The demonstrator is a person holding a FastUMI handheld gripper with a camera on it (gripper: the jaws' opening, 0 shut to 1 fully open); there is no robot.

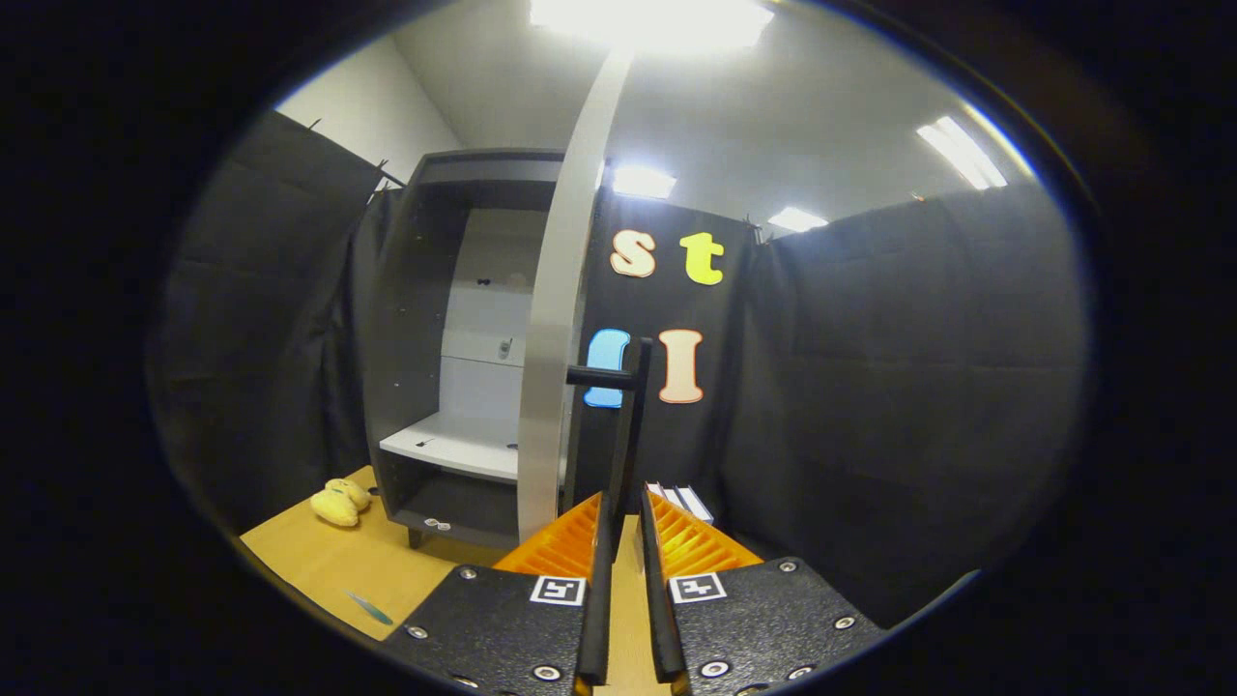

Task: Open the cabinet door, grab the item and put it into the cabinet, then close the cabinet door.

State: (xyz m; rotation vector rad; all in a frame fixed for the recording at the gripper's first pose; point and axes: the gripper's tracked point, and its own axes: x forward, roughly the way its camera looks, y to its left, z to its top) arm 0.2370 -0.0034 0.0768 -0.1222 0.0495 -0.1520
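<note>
Dark grey cabinet [406, 319] with white door [560, 319] and black handle [628, 425]; yellow plush toy [340, 502]; tan table [338, 570]

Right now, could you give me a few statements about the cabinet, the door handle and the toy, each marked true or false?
1. The cabinet door stands open, seen edge-on. True.
2. The gripper is wide open, well away from the door. False: its fingers are nearly together around the lower end of the dark door handle; whether both press on it I cannot tell.
3. The yellow toy lies on the wooden table, beside the cabinet. True.
4. The yellow toy sits on the white shelf. False: it lies on the table.
5. A small blue item lies on the table nearer the gripper than the toy. True.
</note>
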